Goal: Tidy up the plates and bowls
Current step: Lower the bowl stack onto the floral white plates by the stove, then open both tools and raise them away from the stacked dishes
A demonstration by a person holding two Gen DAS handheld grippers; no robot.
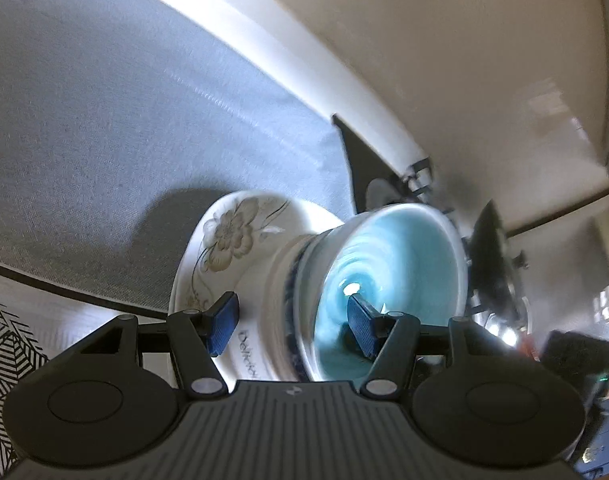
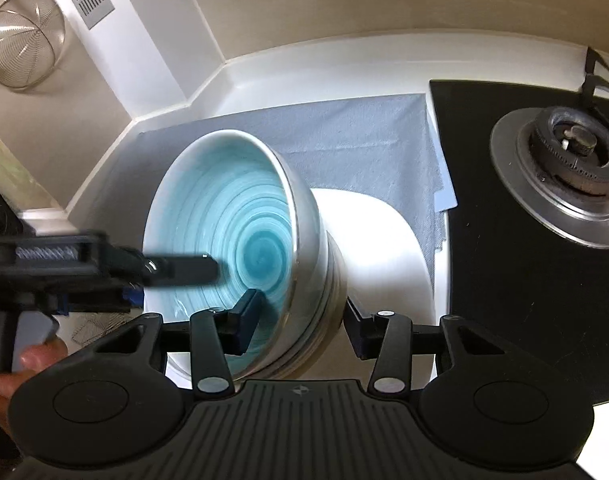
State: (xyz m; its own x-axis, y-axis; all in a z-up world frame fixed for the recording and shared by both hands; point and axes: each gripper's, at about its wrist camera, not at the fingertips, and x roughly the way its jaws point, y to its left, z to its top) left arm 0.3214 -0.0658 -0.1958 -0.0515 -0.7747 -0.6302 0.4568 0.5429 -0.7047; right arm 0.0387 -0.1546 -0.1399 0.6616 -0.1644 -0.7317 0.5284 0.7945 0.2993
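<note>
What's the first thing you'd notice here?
The blue swirly bowl grabs the eye: it tops a stack of bowls on a flowered white plate, over a grey cloth. Both claws, left and right, straddle the stack from opposite sides. A stove burner sits to the right.

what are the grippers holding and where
Both straddle the stacked bowls' wall, one finger inside the blue bowl: left gripper, right gripper. Whether either clamps it cannot be told.
</note>
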